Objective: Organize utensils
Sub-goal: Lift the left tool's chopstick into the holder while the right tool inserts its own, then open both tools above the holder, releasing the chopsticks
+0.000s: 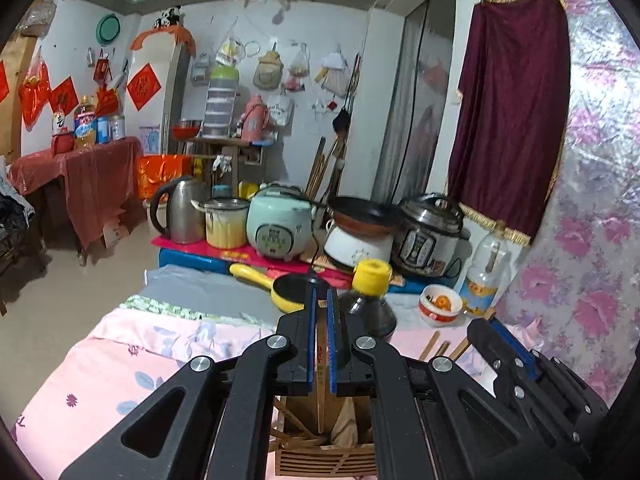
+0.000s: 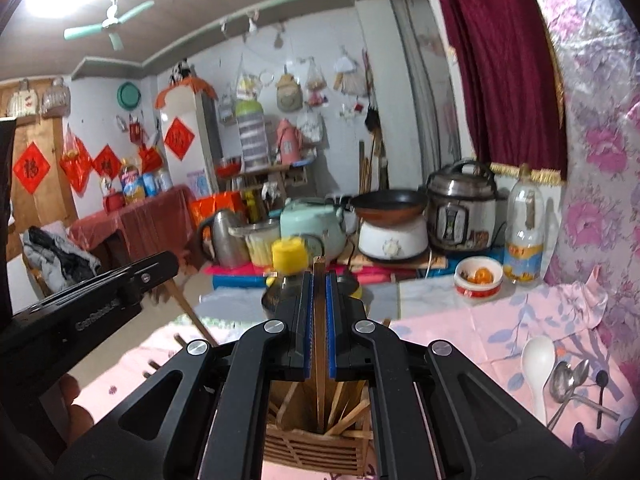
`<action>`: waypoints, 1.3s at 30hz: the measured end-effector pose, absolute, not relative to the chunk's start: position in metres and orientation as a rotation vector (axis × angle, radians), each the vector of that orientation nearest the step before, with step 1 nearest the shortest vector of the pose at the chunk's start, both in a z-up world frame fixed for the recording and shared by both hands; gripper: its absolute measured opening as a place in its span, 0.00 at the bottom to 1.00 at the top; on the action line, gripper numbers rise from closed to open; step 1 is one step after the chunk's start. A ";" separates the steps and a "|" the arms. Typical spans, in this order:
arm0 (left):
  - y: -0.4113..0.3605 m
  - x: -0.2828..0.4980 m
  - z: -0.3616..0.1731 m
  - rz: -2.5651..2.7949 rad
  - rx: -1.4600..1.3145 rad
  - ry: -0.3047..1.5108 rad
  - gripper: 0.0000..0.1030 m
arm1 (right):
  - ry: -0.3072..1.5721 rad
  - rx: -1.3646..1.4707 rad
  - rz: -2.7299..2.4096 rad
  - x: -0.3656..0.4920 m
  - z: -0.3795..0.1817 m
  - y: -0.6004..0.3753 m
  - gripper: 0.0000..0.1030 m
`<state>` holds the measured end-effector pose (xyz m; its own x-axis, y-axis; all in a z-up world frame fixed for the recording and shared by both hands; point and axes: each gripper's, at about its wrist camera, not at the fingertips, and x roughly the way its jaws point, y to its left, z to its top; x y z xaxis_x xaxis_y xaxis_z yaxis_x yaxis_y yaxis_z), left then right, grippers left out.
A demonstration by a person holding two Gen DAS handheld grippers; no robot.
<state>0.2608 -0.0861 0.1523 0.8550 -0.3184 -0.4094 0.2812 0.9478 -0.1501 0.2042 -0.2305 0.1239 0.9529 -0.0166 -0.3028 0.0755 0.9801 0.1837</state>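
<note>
Two grippers work over one slatted wooden holder [image 2: 316, 450], which sits on the pink flowered cloth [image 1: 120, 356] directly below both sets of fingers. Several chopsticks [image 2: 348, 416] already lean inside it at mixed angles.

The right gripper [image 2: 319, 280] is clamped on a single upright chopstick [image 2: 319, 320], whose top pokes out past the fingertips while its lower end reaches down into the holder. The left gripper [image 1: 322, 300] is also closed on a thin wooden stick [image 1: 321, 344] running down between its blue pads toward the holder; the stick's tip beyond the fingers is hard to make out.

More loose chopsticks [image 1: 434, 346] lie on the cloth right of the left fingers, partly hidden by the right gripper's body. A white spoon [image 2: 538, 364] and metal spoons [image 2: 570, 376] lie well right of the right fingers. A dark bottle with a yellow cap [image 1: 372, 278] stands just beyond both fingertips, its base hidden.

Both grippers point forward and tilt slightly down.
</note>
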 end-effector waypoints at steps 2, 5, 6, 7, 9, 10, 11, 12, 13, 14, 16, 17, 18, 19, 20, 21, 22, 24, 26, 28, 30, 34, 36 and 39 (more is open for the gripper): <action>-0.090 0.271 0.142 -0.316 -0.080 0.486 0.05 | 0.339 0.184 -0.051 0.211 0.116 -0.229 0.07; -0.091 0.287 0.129 -0.321 -0.082 0.565 0.06 | 0.388 0.177 -0.054 0.220 0.107 -0.231 0.13; -0.089 0.291 0.125 -0.325 -0.090 0.590 0.06 | 0.408 0.184 -0.047 0.222 0.105 -0.233 0.15; -0.088 0.294 0.122 -0.331 -0.102 0.609 0.06 | 0.425 0.194 -0.037 0.224 0.103 -0.235 0.25; -0.084 0.300 0.116 -0.344 -0.123 0.649 0.09 | 0.427 0.225 -0.039 0.225 0.102 -0.241 0.40; -0.084 0.301 0.115 -0.342 -0.124 0.654 0.19 | 0.421 0.231 -0.051 0.224 0.102 -0.243 0.42; -0.082 0.301 0.115 -0.327 -0.123 0.655 0.27 | 0.419 0.231 -0.053 0.223 0.102 -0.243 0.42; -0.081 0.299 0.116 -0.313 -0.124 0.649 0.47 | 0.418 0.230 -0.053 0.222 0.103 -0.243 0.42; -0.078 0.296 0.118 -0.296 -0.132 0.629 0.60 | 0.415 0.232 -0.056 0.220 0.104 -0.243 0.42; -0.077 0.293 0.121 -0.294 -0.138 0.614 0.65 | 0.410 0.234 -0.057 0.220 0.105 -0.244 0.42; -0.074 0.289 0.126 -0.299 -0.142 0.598 0.77 | 0.400 0.236 -0.058 0.217 0.107 -0.244 0.44; -0.073 0.287 0.129 -0.300 -0.142 0.592 0.83 | 0.396 0.234 -0.060 0.216 0.108 -0.244 0.46; -0.071 0.285 0.131 -0.297 -0.145 0.587 0.84 | 0.391 0.231 -0.064 0.215 0.109 -0.243 0.47; -0.068 0.284 0.133 -0.291 -0.150 0.582 0.87 | 0.388 0.229 -0.067 0.215 0.110 -0.243 0.49; -0.066 0.283 0.134 -0.288 -0.155 0.583 0.89 | 0.385 0.224 -0.071 0.214 0.110 -0.242 0.51; -0.066 0.284 0.136 -0.287 -0.157 0.587 0.90 | 0.384 0.220 -0.076 0.214 0.111 -0.242 0.52; -0.065 0.285 0.136 -0.287 -0.157 0.596 0.92 | 0.384 0.218 -0.081 0.213 0.111 -0.242 0.56; -0.063 0.288 0.136 -0.280 -0.155 0.618 0.94 | 0.383 0.209 -0.103 0.213 0.111 -0.242 0.64; -0.062 0.292 0.134 -0.268 -0.157 0.639 0.94 | 0.386 0.201 -0.126 0.214 0.111 -0.242 0.70; -0.061 0.296 0.130 -0.256 -0.158 0.663 0.94 | 0.397 0.194 -0.142 0.216 0.110 -0.244 0.72; -0.061 0.300 0.126 -0.247 -0.156 0.683 0.94 | 0.406 0.193 -0.148 0.218 0.108 -0.246 0.73; -0.059 0.300 0.124 -0.238 -0.160 0.690 0.94 | 0.418 0.193 -0.156 0.221 0.105 -0.247 0.76; -0.057 0.299 0.126 -0.234 -0.162 0.684 0.94 | 0.413 0.189 -0.164 0.220 0.105 -0.245 0.78; -0.054 0.296 0.128 -0.217 -0.168 0.675 0.94 | 0.405 0.172 -0.179 0.218 0.105 -0.242 0.79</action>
<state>0.2965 -0.0538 0.1276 0.7595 -0.2524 -0.5995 0.1438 0.9640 -0.2238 0.2181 -0.2421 0.1049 0.9037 -0.1383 -0.4053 0.2067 0.9698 0.1298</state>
